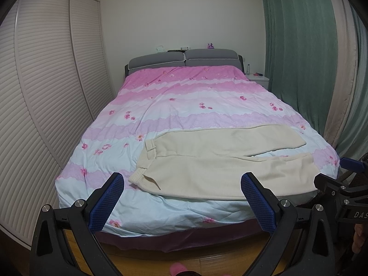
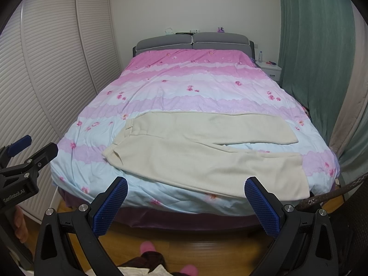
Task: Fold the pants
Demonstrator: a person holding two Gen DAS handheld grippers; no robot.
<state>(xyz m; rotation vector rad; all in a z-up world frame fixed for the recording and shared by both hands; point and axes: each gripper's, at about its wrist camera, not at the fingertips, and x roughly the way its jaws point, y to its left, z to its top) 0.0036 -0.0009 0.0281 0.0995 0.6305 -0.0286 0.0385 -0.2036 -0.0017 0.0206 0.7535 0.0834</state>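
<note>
Cream pants [image 1: 214, 158] lie spread flat across the foot of the bed, waistband to the left, both legs running to the right with a gap between them. They also show in the right wrist view [image 2: 202, 151]. My left gripper [image 1: 182, 184] is open and empty, held off the bed's foot in front of the waistband end. My right gripper [image 2: 186, 188] is open and empty, held off the bed's foot in front of the near leg. Each gripper shows at the edge of the other's view.
The bed has a pink and pale blue flowered cover [image 1: 184, 101] and a grey headboard [image 1: 184, 57]. Louvred wardrobe doors [image 1: 46, 80] stand left, green curtains [image 1: 306, 46] right, a white nightstand [image 1: 258, 78] at the back right. Wooden floor and pink slippers [image 2: 147, 247] lie below.
</note>
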